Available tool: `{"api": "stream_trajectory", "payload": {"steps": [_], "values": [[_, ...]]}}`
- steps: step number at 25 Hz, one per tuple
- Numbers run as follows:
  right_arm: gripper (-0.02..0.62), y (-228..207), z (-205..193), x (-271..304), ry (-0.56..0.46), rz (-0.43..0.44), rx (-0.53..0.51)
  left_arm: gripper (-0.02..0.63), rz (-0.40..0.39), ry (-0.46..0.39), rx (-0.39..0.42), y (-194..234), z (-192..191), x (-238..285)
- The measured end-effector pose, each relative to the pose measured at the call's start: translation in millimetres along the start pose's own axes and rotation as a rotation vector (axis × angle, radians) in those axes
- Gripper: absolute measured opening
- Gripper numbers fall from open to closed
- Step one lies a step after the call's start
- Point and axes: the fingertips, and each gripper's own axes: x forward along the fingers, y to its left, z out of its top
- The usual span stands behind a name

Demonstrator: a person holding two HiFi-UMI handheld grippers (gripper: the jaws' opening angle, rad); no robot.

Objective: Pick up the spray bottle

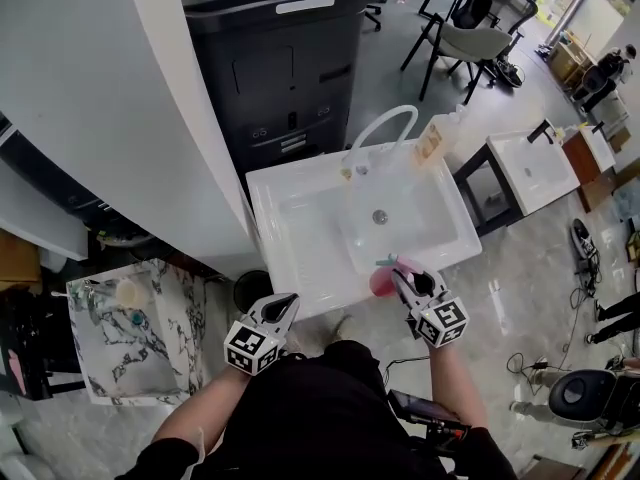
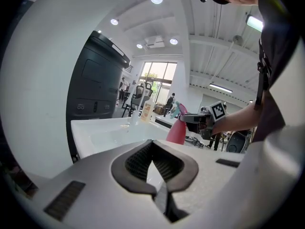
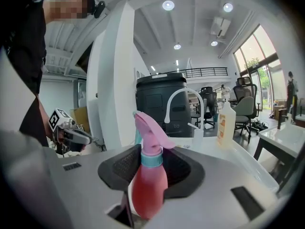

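Two grippers: the left gripper (image 1: 288, 301) is closed on nothing, as its own view shows. The right gripper (image 1: 402, 276) clamps the spray bottle (image 3: 148, 187); only its view reveals the smooth, rounded pink body, teal collar and ribbed black pads (image 3: 120, 166).

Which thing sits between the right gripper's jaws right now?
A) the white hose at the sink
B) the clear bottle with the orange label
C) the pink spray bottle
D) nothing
C: the right gripper view shows the pink spray bottle clamped between the pads of the right gripper, while the orange-labelled bottle stands apart, at the back of the sink.
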Motion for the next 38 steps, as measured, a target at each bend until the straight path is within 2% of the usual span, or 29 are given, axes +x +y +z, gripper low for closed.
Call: {"api": "stream_trajectory", "payload": {"steps": [5, 10, 23, 38], "values": [[0.160, -12, -5, -28, -0.010, -0.032, 0.012, 0.006, -0.009, 0.007, 0.003, -14, -3, 6], [0.160, -23, -5, -57, -0.039, -0.034, 0.033, 0.006, 0.020, 0.000, -0.005, -32, -1, 20], [0.158, -45, -20, -101, -0.058, 0.029, 0.044, 0.006, 0.046, 0.016, 0.002, -103, -9, 64], [0.158, -62, -29, -123, -0.094, 0.078, 0.073, 0.006, 0.072, 0.037, 0.020, -144, -18, 87]]}}
